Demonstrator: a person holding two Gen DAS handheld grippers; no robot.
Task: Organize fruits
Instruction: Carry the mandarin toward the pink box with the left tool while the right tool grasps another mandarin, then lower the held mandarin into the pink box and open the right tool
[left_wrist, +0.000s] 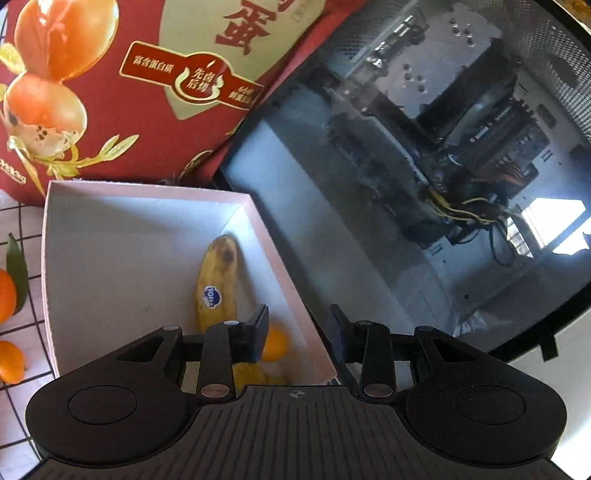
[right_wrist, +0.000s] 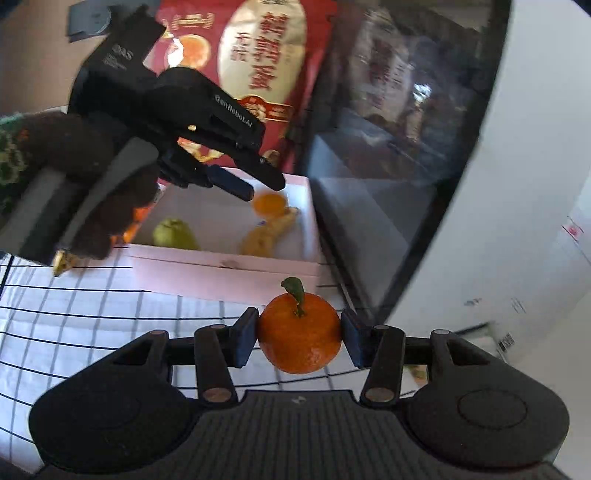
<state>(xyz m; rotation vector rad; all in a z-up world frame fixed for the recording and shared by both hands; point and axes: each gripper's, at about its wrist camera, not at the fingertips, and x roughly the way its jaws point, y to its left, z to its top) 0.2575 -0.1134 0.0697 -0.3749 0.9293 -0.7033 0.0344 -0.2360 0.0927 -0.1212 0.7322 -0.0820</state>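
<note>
Your right tool (right_wrist: 299, 338) grips a tangerine (right_wrist: 300, 334) with a leaf, above the checked surface (right_wrist: 92, 325), just before the white box (right_wrist: 221, 275). Your left tool (left_wrist: 299, 332) is empty, jaws apart, over the box's right wall; a banana (left_wrist: 218, 280) lies inside.

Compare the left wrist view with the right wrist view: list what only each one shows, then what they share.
Only the left wrist view: the empty left claw, not fully shut, and two loose oranges on the checked cloth.

Only the right wrist view: the right claw shut on a leafed orange, a green fruit in the box, and the person's dark sleeve.

Both: the white box holding a banana and a small orange, the red carton, and the glass-sided computer case.
</note>
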